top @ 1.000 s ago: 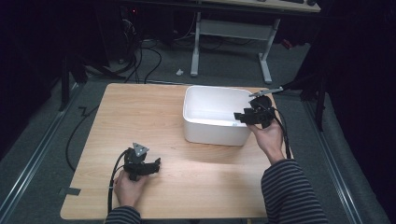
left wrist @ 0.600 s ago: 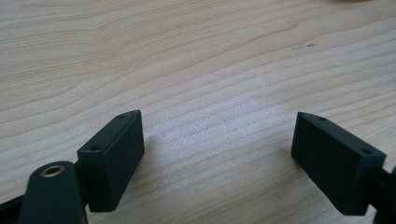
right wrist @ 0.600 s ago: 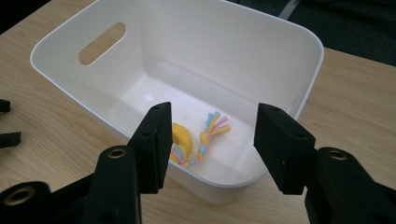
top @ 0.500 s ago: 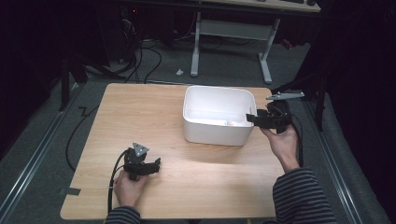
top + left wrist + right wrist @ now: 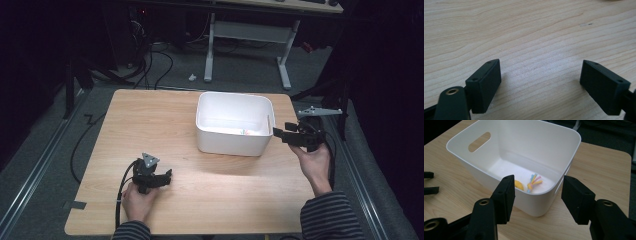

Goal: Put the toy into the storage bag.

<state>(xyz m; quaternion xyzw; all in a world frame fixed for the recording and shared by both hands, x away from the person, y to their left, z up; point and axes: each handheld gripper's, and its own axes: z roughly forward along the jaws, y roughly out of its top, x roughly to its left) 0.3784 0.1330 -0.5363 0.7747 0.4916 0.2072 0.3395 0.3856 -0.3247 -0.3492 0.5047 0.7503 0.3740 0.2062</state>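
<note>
We see the left hand [image 5: 136,199] low at the near left, holding the left gripper [image 5: 167,176] level, jaws parted wide and pointing right. The right hand [image 5: 314,165] is raised at the far right, palm up under the right gripper [image 5: 278,134], jaws apart, pointing left. Both sleeves are striped.

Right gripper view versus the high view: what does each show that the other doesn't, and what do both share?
The right gripper view alone makes out the bin's contents: a yellow piece and a bundle of pastel sticks, plus an oval handle cutout.

The high view alone takes in the striped sleeve, the dark floor cables, and the left gripper resting low on the table.

Both show the white plastic bin, the light wooden table and the right gripper, jaws apart.
</note>
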